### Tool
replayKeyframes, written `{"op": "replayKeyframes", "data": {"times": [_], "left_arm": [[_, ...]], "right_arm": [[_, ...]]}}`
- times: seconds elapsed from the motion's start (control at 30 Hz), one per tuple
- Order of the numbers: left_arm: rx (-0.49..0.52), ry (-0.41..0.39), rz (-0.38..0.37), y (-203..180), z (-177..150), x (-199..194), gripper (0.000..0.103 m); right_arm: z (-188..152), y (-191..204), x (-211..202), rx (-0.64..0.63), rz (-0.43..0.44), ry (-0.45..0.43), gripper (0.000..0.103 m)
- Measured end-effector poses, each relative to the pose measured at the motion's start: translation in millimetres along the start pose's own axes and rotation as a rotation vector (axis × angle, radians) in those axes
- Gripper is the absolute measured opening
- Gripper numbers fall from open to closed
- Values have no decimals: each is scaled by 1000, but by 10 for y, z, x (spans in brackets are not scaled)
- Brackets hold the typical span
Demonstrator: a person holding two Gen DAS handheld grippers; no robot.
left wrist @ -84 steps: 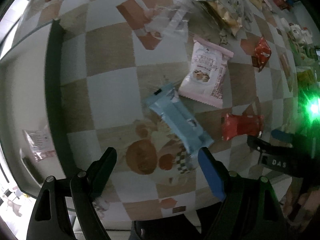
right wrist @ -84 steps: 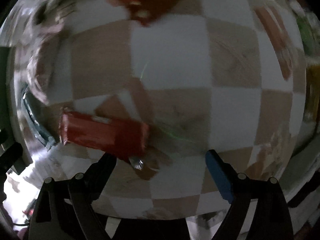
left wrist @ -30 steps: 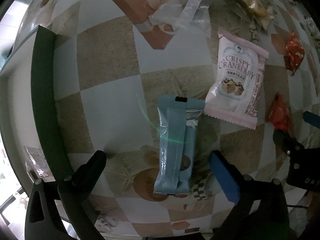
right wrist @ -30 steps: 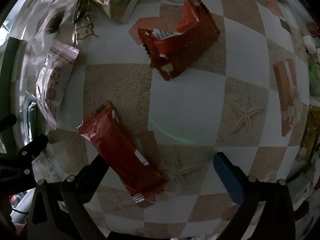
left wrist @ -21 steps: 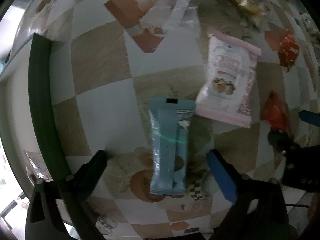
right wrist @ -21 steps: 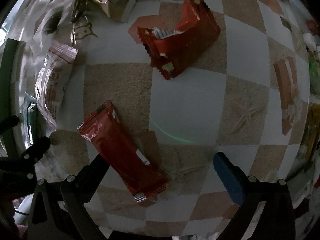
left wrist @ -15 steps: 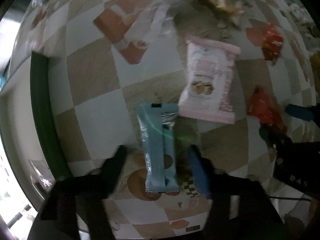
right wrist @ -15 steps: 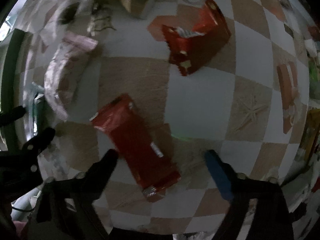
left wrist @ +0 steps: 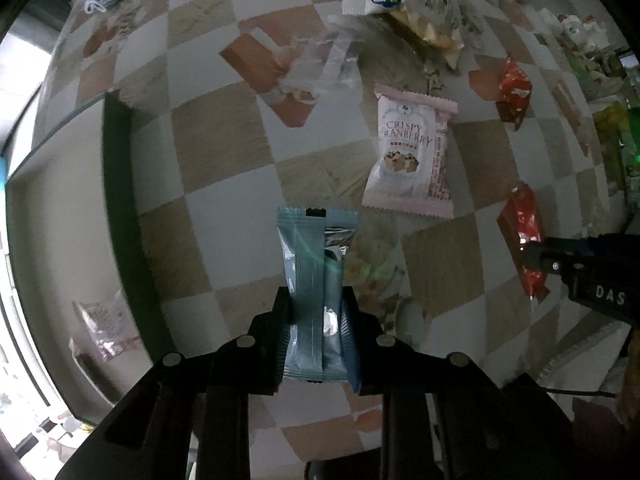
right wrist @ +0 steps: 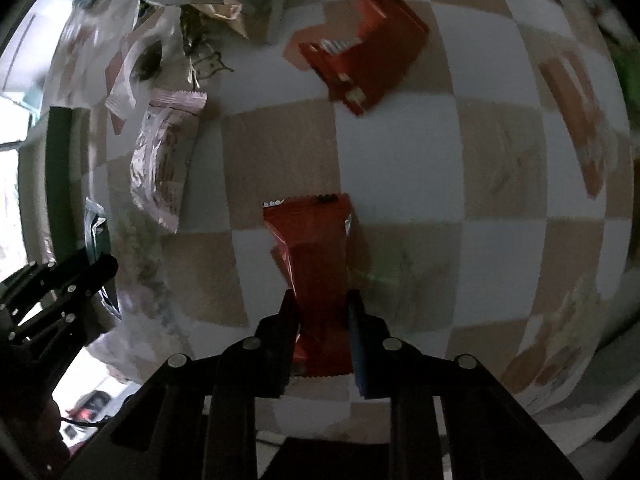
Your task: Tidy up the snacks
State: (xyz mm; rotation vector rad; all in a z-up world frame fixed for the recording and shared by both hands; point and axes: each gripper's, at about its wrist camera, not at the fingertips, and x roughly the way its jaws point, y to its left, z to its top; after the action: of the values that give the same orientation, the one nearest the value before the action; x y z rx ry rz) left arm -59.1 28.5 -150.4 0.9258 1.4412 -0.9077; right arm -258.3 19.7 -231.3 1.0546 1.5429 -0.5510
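Note:
My left gripper (left wrist: 316, 316) is shut on a light blue snack bar (left wrist: 314, 264) and holds it lengthwise above the checkered tablecloth. My right gripper (right wrist: 322, 320) is shut on a red snack bar (right wrist: 316, 256), also pointing away from me. In the left wrist view the right gripper (left wrist: 576, 260) and the red bar (left wrist: 524, 232) show at the right edge. A pink cranberry packet (left wrist: 412, 160) lies beyond the blue bar; it also shows in the right wrist view (right wrist: 164, 160).
A dark green tray rim (left wrist: 124, 208) runs down the left, with a small packet (left wrist: 104, 316) inside. Another red packet (right wrist: 364, 56) lies further back. A clear wrapper (left wrist: 320, 64) and a large cookie bag (left wrist: 404, 4) lie at the far side.
Both grippers were open over the bars; now each has closed on its bar. The blue and red bars have been taken hold of and sit between the fingers.

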Motion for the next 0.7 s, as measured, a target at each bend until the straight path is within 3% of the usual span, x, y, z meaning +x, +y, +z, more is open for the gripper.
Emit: {"op": "replayKeyframes", "data": {"times": [0.27,0.43,0.7], "left_arm": [[-19,-19,-9,288,-159,-87,26],[-44,-41,-12,488,-125,-203,26],[-100,-90,7,860,-371,-462,26]], "right_arm": [[-214,48,-32,60,56,13,25],[-194,332,-105,22,44,8,25],[-170,656,-153,-62,15,-14,25]]}}
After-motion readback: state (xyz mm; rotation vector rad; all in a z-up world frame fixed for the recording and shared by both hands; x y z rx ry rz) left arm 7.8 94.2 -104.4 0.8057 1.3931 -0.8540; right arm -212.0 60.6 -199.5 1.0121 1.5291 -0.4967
